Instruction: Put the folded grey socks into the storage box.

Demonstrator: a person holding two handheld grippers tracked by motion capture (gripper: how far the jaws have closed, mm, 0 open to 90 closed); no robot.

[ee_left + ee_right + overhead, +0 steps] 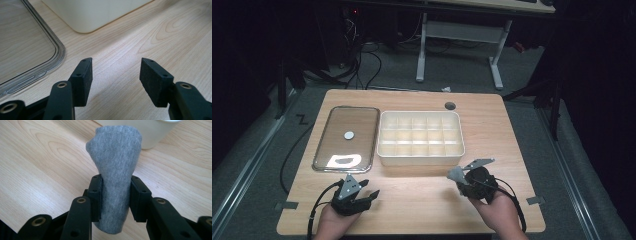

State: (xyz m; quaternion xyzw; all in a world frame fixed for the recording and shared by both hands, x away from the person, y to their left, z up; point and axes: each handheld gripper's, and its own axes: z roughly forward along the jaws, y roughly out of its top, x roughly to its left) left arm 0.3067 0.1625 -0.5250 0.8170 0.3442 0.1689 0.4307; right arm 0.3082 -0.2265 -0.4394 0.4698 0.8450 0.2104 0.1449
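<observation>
My right gripper (116, 180) is shut on a rolled grey sock (116, 152), its pads pressing both sides of the roll. In the high view this gripper (460, 179) is over the table's front right, just short of a cream divided box (420, 137). The box's near corner (152, 135) rises behind the sock. My left gripper (115, 72) stands open over bare wood with nothing between its pads. It sits at the front left (369, 187), near a clear flat lid (346, 137).
The wooden table (507, 130) has a round cable hole (450, 105) behind the box. The lid's rim (58, 53) and the box's rounded corner (85, 17) lie just ahead of the left jaws. White table legs stand on the floor beyond.
</observation>
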